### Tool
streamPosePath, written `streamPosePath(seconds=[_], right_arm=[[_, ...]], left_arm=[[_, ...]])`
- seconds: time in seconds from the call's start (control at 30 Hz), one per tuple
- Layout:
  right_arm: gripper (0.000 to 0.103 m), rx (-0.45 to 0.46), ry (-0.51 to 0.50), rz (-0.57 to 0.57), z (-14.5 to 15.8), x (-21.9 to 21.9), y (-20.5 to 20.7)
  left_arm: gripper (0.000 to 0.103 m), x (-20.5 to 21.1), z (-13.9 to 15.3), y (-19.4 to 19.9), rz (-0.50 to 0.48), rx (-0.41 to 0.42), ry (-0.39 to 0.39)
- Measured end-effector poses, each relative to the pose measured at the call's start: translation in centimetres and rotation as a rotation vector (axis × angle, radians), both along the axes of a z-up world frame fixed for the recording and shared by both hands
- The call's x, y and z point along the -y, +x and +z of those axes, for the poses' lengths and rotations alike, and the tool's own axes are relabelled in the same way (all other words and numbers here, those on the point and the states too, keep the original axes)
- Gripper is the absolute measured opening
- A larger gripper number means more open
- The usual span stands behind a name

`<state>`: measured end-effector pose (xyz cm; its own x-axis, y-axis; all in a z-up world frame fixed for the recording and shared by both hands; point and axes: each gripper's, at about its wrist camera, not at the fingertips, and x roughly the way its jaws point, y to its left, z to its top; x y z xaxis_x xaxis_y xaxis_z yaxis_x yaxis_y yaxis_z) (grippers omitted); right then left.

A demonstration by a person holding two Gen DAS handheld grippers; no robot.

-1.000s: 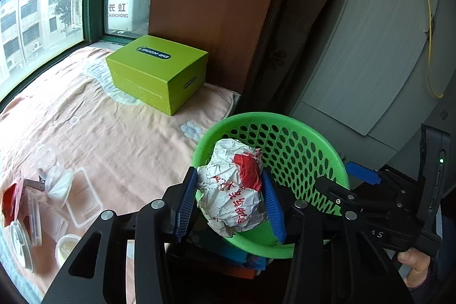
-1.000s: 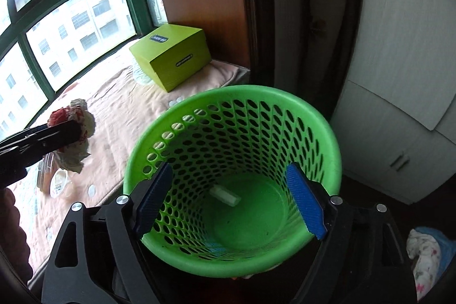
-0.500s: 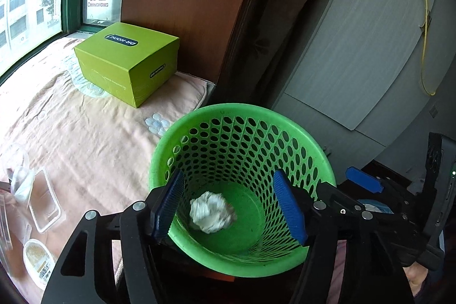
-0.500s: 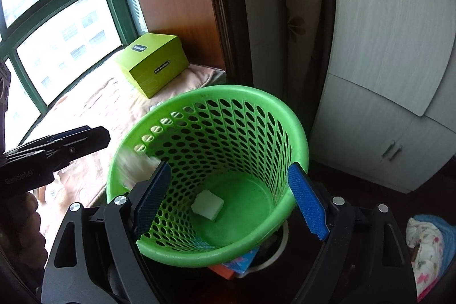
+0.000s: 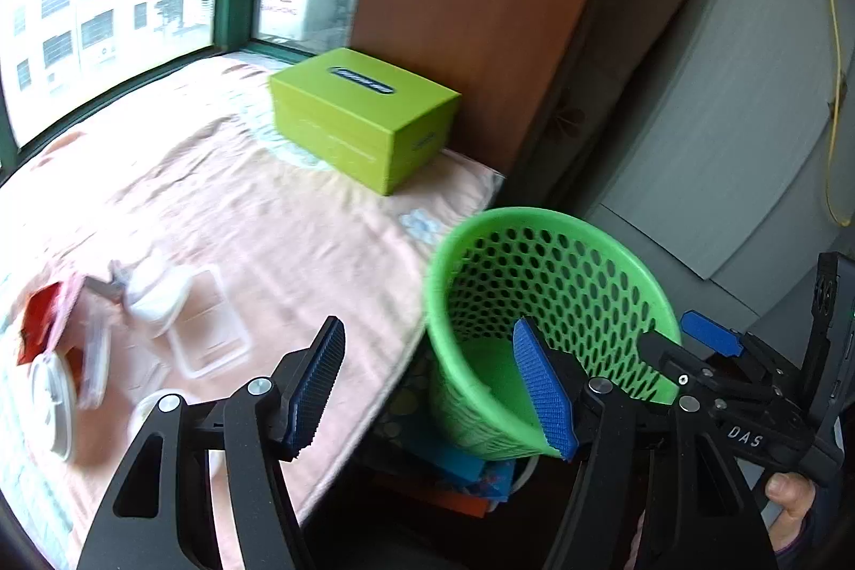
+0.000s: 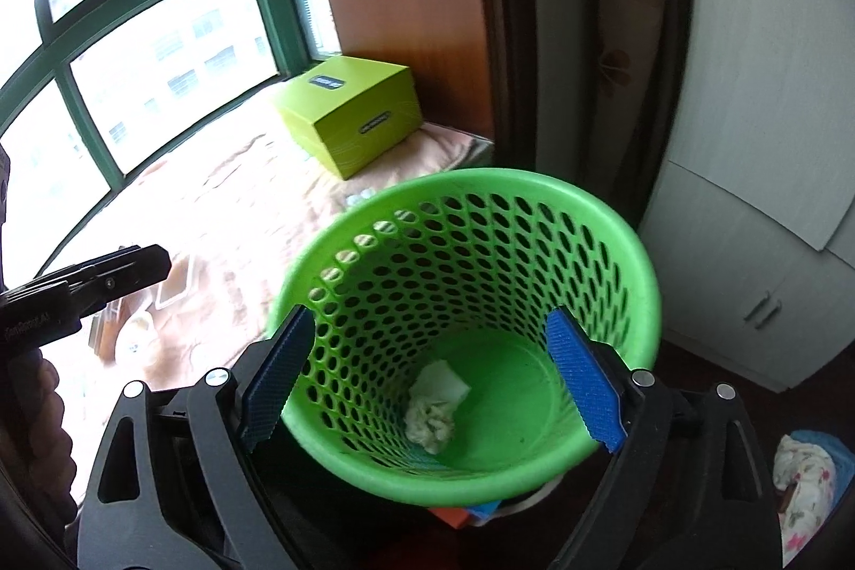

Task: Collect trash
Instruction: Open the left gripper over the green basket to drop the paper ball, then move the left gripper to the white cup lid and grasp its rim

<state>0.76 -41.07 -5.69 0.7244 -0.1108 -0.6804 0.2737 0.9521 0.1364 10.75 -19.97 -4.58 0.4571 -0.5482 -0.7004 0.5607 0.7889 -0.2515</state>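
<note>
Hovering over the bed's corner, the left gripper (image 5: 433, 388) is released, nothing between its pads. The right gripper (image 6: 433, 377) frames the green basket (image 6: 630, 249) at the mattress edge, jaws opening and gripping nothing. A crumpled paper wad (image 6: 433, 410) lies on the basket floor. More litter — clear plastic trays (image 5: 208, 329) and what may be a lid, blurred — sits near the bed's left edge. The risk: thin, slick trays could slip from a loose pinch, and a careless swing could tip that light basket off its perch.
</note>
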Motion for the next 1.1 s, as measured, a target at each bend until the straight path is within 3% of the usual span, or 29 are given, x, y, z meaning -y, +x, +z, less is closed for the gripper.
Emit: streamPosePath(seconds=[0.53, 0.83, 1.1], right_arm=[[0.091, 0.0, -0.007, 0.214, 0.5, -8.6, 5.0], [0.092, -0.039, 0.007, 0.317, -0.7, -13.3, 7.2], [0.092, -0.073, -0.009, 0.371, -1.8, -16.6, 8.2]], left_arm=[[0.087, -15.9, -1.3, 2.9, 0.313, 0.014, 0.047], [0.092, -22.0, -4.8, 5.3, 0.365, -0.037, 0.112], [0.094, -23.7, -7.5, 7.2, 0.335, -0.076, 0.137]])
